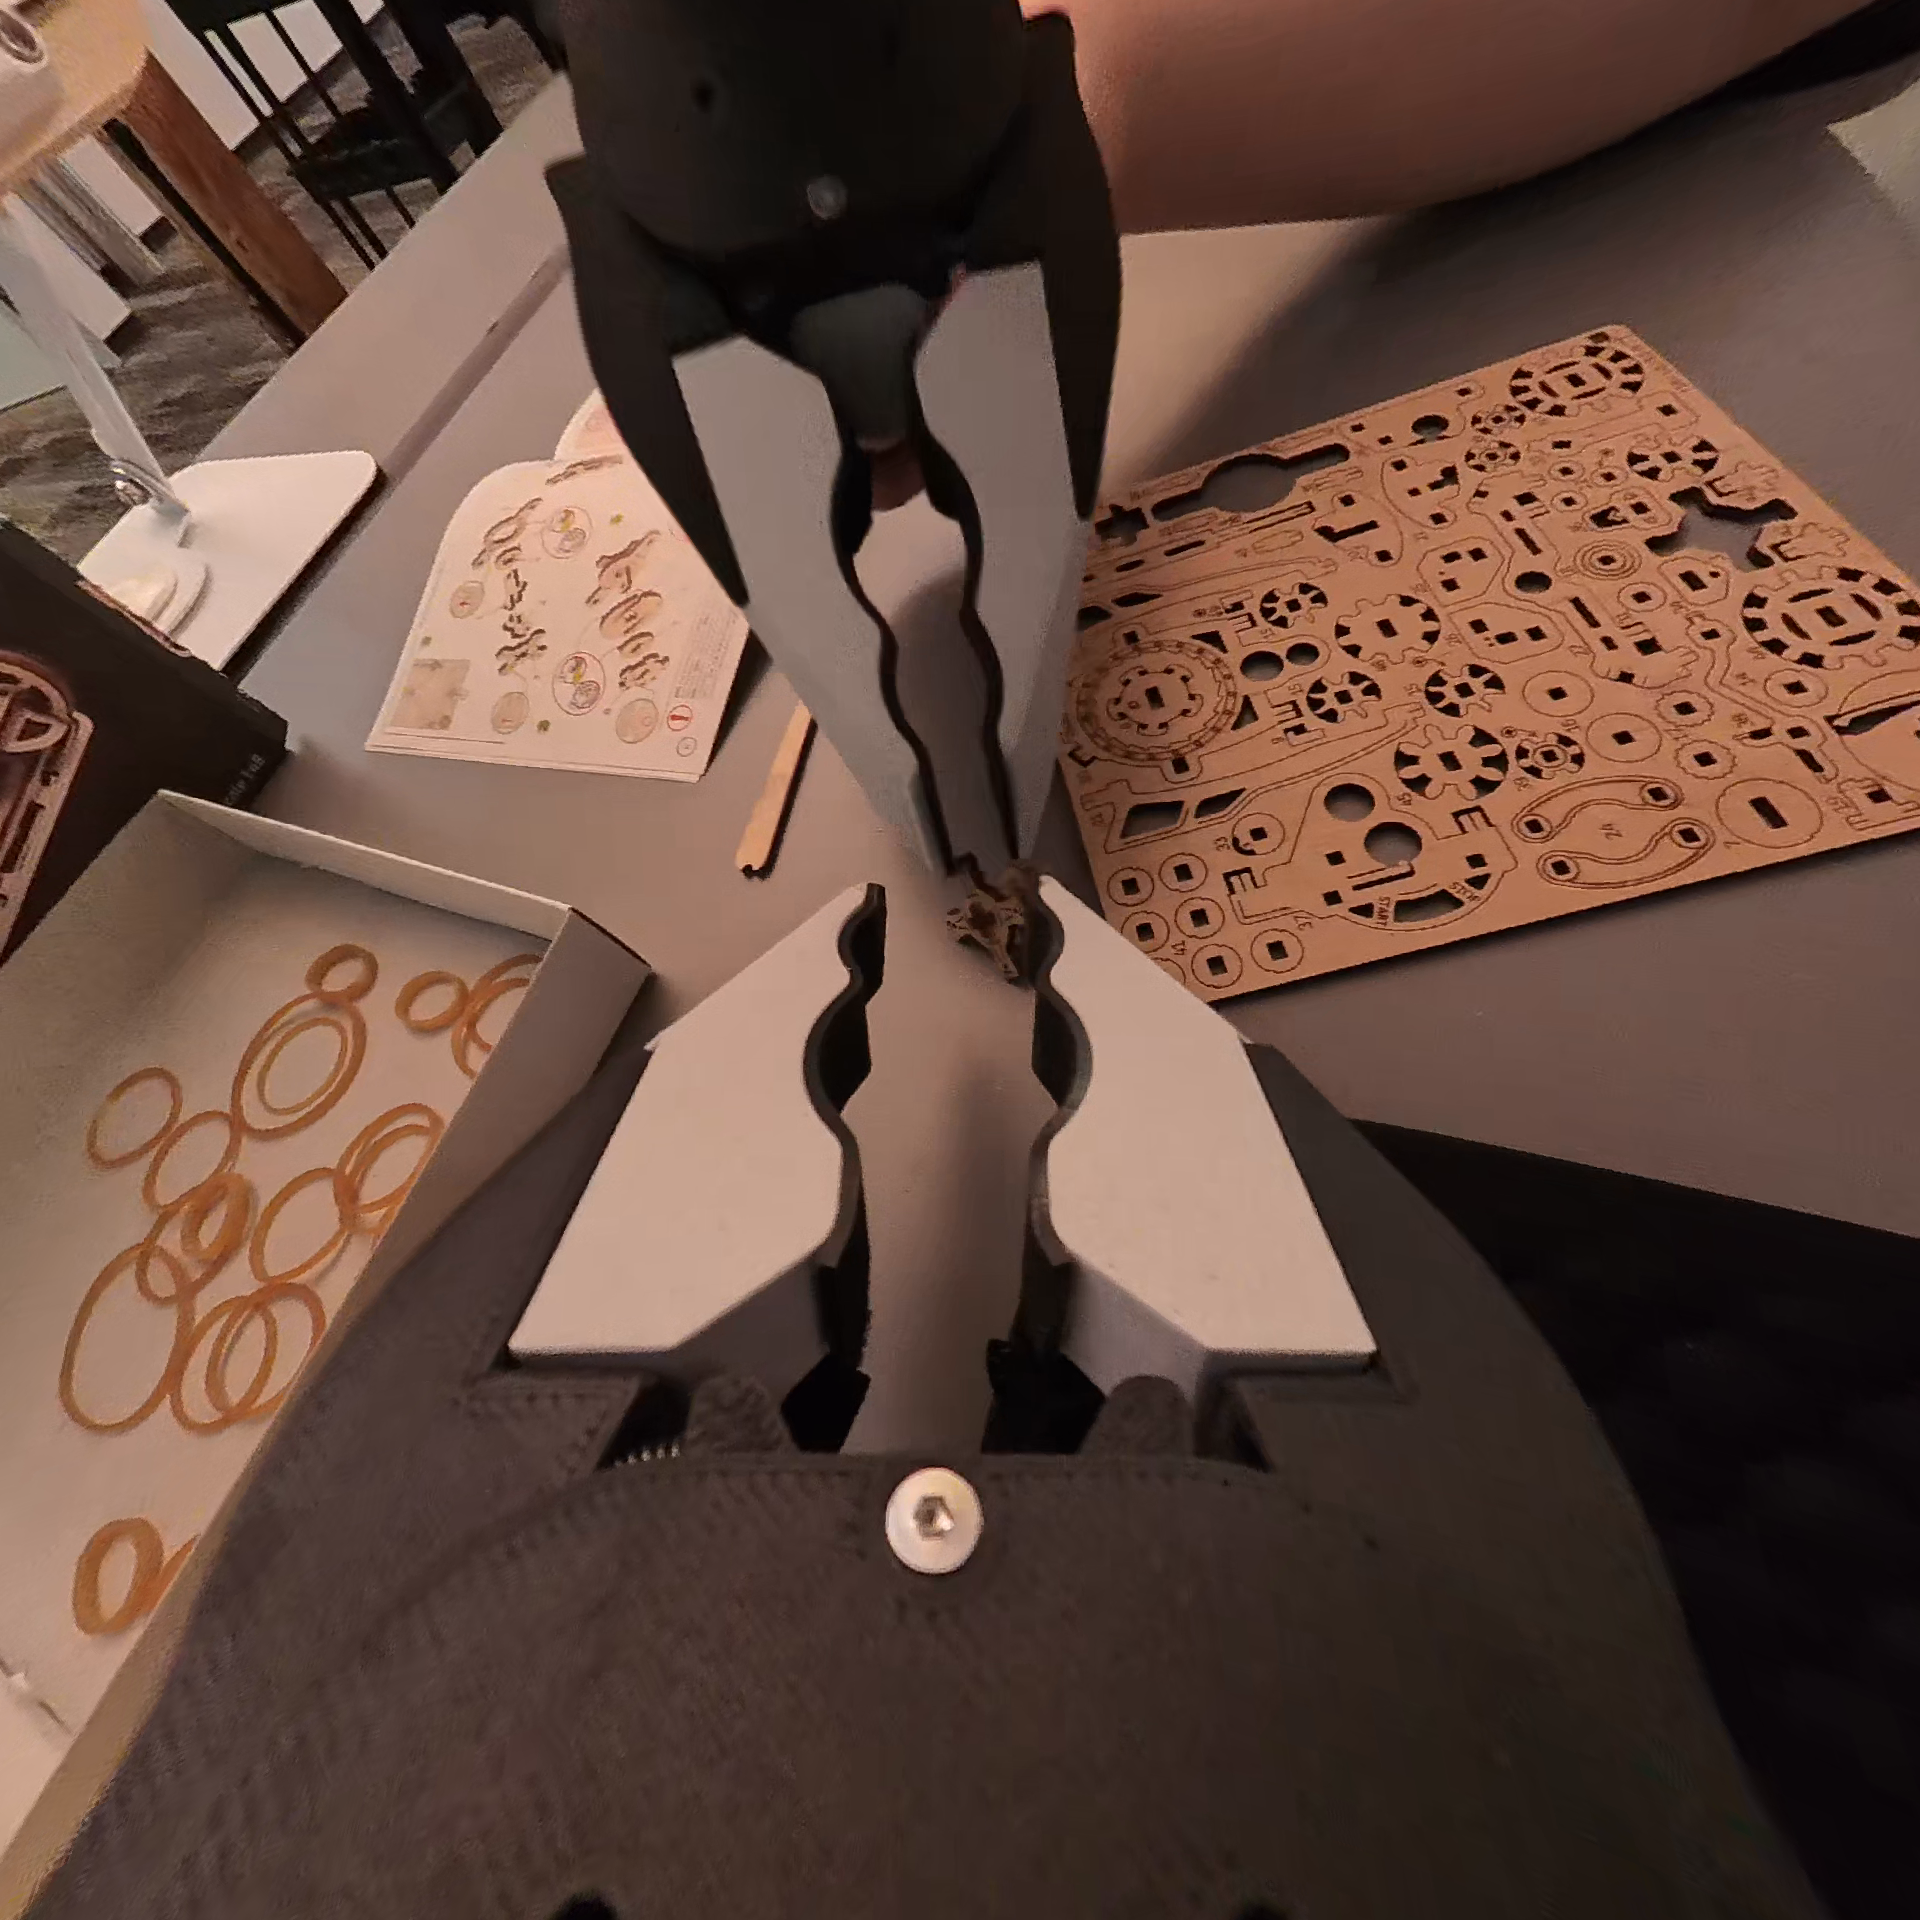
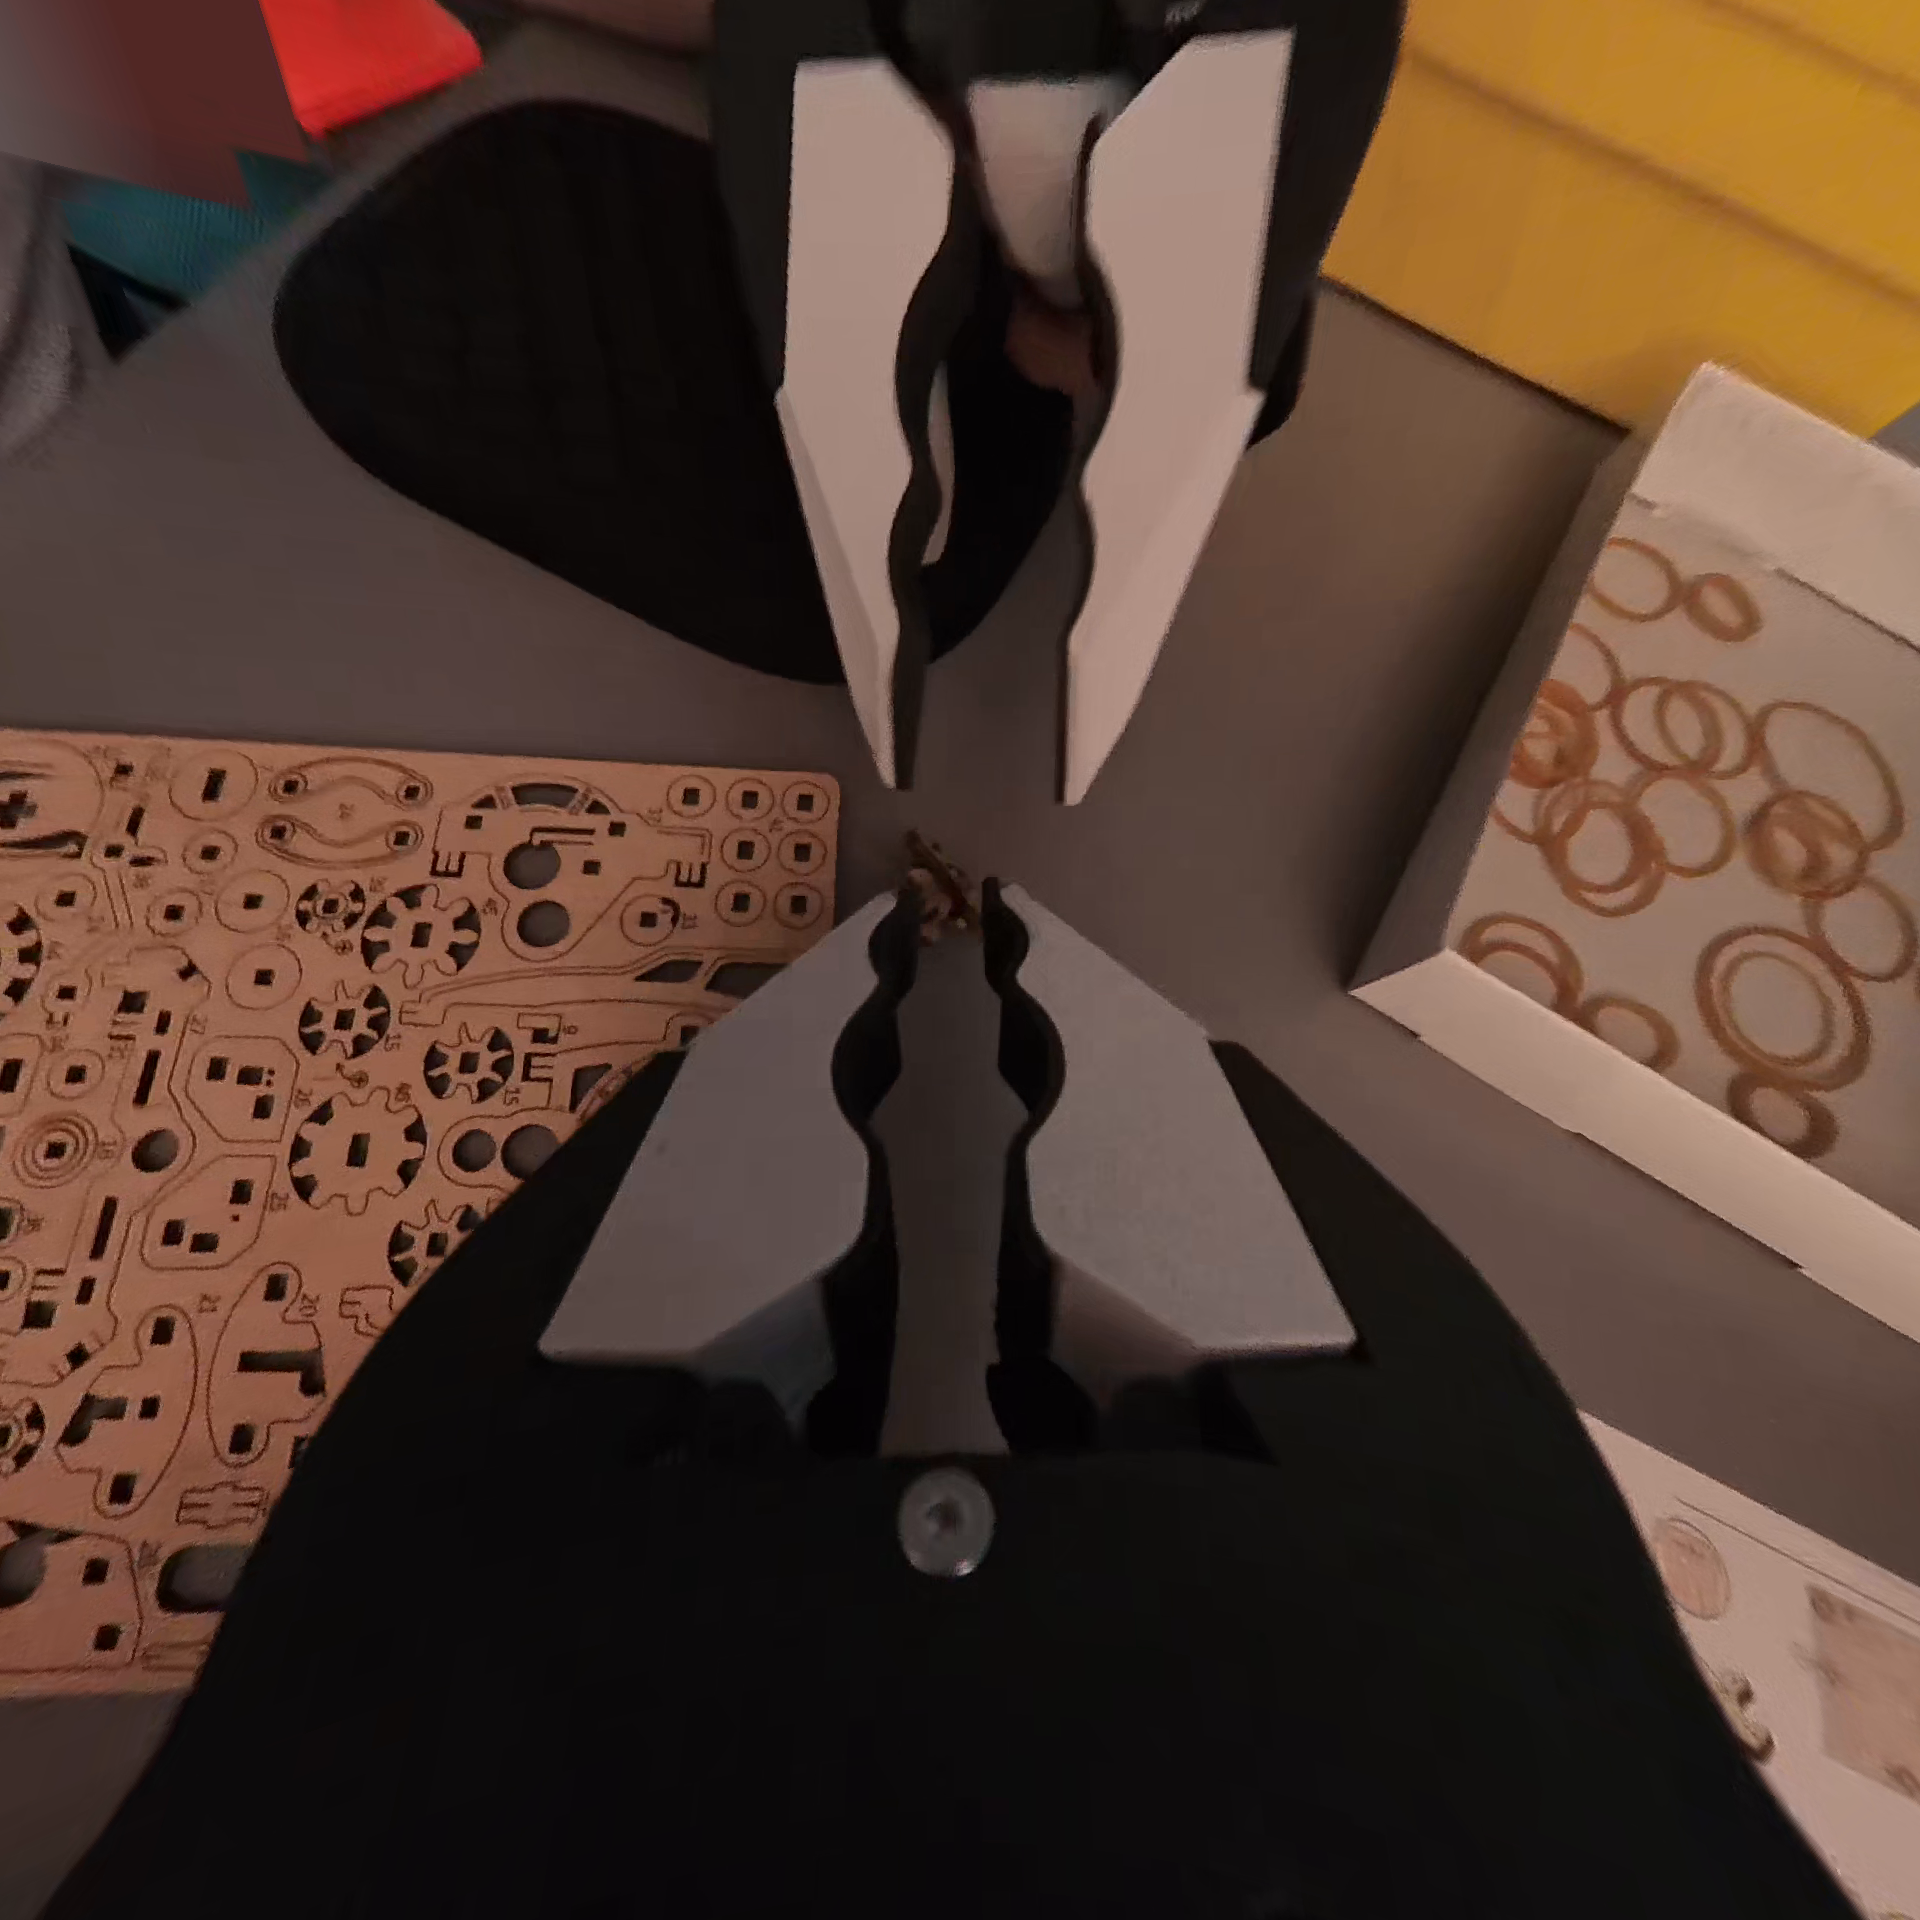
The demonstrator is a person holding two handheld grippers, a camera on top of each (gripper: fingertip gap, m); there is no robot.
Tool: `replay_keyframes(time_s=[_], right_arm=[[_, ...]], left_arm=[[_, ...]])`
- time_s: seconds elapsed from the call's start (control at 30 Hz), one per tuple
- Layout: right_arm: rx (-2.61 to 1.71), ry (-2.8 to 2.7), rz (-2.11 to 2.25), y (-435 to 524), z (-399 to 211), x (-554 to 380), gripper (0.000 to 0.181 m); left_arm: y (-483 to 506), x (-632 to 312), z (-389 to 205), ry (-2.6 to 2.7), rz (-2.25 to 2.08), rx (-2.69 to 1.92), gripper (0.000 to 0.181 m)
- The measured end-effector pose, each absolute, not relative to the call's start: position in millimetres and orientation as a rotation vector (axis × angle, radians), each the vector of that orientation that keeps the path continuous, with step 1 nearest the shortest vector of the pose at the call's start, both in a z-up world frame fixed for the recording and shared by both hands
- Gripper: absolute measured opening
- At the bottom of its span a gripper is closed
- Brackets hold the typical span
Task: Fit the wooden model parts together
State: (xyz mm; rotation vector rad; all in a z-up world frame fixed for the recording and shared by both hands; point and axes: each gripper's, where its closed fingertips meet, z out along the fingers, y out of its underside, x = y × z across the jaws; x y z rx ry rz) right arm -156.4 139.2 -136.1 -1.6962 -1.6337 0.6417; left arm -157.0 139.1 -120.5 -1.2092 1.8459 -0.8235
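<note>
A small dark wooden gear-like part (image 2: 940, 894) is pinched between the tips of my right gripper (image 2: 945, 896), just above the grey table. In the left wrist view the right gripper (image 1: 982, 857) comes down from the top, shut on that part (image 1: 987, 920). My left gripper (image 1: 958, 902) is open, its tips on either side of the part, the right fingertip (image 1: 1049, 909) close beside it. In the right wrist view the left gripper (image 2: 982, 790) faces mine, jaws apart. The laser-cut wooden parts sheet (image 1: 1507, 675) lies flat beside them (image 2: 312, 1143).
A white box tray (image 1: 582, 997) with several rubber bands lies left of my left gripper; it also shows in the right wrist view (image 2: 1558, 1070). An instruction leaflet (image 1: 561, 623), a wooden stick (image 1: 774, 790), a black box (image 1: 104, 727) and a person's arm (image 1: 1455, 125) are around. Left and right tips are no more than a few centimetres apart.
</note>
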Motion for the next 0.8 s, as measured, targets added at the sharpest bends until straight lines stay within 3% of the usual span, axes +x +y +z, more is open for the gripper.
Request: replay_keyframes(time_s=[0.13, 0.43, 0.6, 0.8], right_arm=[[-1.77, -1.625, 0.601, 147, -146, -153, 0.006], [-2.412, -0.925, 1.474, 136, -142, -157, 0.005], [-2.395, -0.967, 1.236, 155, -148, -145, 0.018], [-1.997, -1.211, 1.09, 150, -109, -145, 0.019]], left_arm=[[145, -155, -114, 1.789, -0.843, -1.24, 0.023], [143, -156, -125, 1.845, -0.777, -1.247, 0.021], [147, -156, -130, 1.855, -0.724, -1.242, 0.019], [153, -155, -130, 1.821, -0.718, -1.253, 0.017]])
